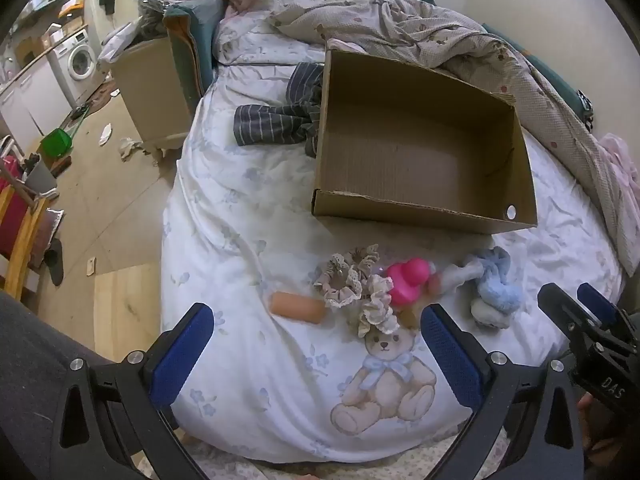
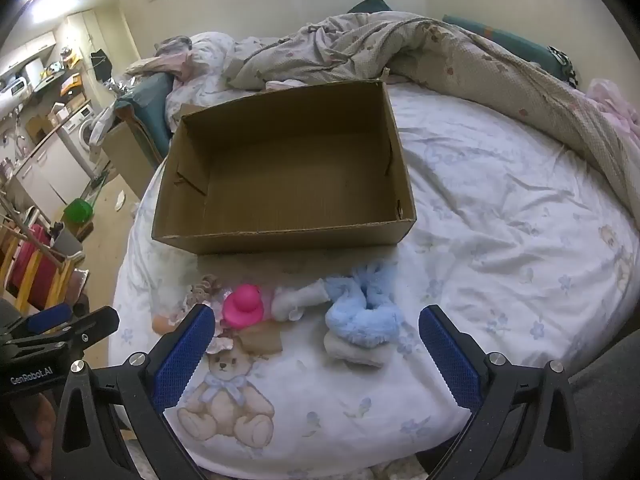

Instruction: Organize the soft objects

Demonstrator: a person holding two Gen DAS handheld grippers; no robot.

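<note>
An open, empty cardboard box (image 1: 424, 152) (image 2: 286, 172) stands on the bed. In front of it lie an orange cylinder (image 1: 297, 307), beige lace scrunchies (image 1: 352, 280), a pink rubber duck (image 1: 408, 278) (image 2: 243, 306) and a blue and white fluffy bundle (image 1: 494, 288) (image 2: 362, 312). My left gripper (image 1: 318, 356) is open and empty, just short of the scrunchies. My right gripper (image 2: 316, 356) is open and empty, just short of the blue bundle; it also shows in the left wrist view (image 1: 576, 300).
A striped grey garment (image 1: 280, 116) lies left of the box. A rumpled beige blanket (image 1: 440, 28) (image 2: 440, 48) is piled behind and to the right. The bed's edge drops to a littered floor (image 1: 100, 184) on the left, with a nightstand (image 1: 154, 88).
</note>
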